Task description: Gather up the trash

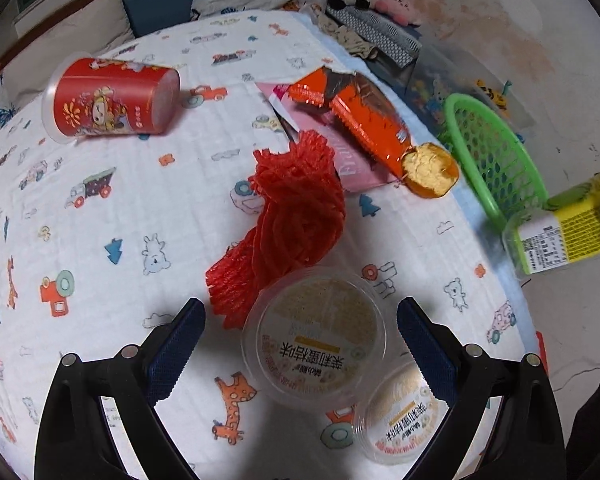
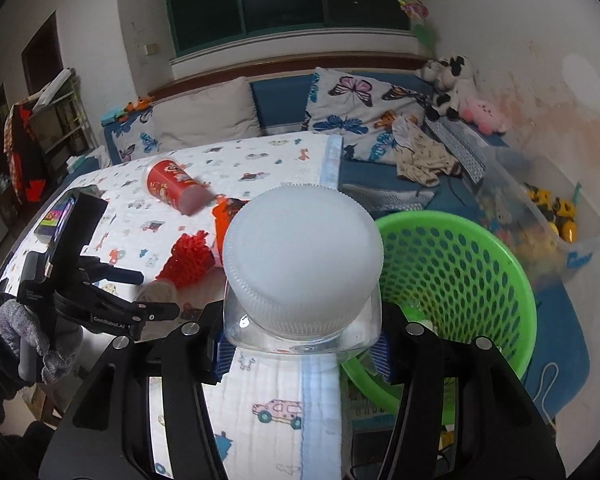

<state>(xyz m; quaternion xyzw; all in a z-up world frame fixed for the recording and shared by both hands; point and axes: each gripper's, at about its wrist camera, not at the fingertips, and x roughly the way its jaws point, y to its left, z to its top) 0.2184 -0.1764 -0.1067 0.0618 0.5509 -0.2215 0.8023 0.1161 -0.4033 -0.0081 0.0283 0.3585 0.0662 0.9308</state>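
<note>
My left gripper (image 1: pixel 300 336) is open above the cloth-covered table, its jaws either side of a clear plastic cup (image 1: pixel 314 338) with an orange printed label. A second such cup (image 1: pixel 404 416) lies by the right finger. Beyond them lie a red mesh net (image 1: pixel 296 216), an orange snack wrapper (image 1: pixel 364 120) and a red paper cup (image 1: pixel 112 98) on its side. My right gripper (image 2: pixel 300 348) is shut on a clear plastic jar with a white lid (image 2: pixel 304 264), held beside the green basket (image 2: pixel 460 280). The jar (image 1: pixel 564 232) shows in the left wrist view with a yellow label.
The green basket (image 1: pixel 496 164) stands off the table's right edge. A pink card (image 1: pixel 340 152) lies under the wrapper. A sofa with butterfly pillows (image 2: pixel 352 100), plush toys (image 2: pixel 456 88) and a clear toy bin (image 2: pixel 548 216) are behind. The left gripper (image 2: pixel 100 292) shows at left.
</note>
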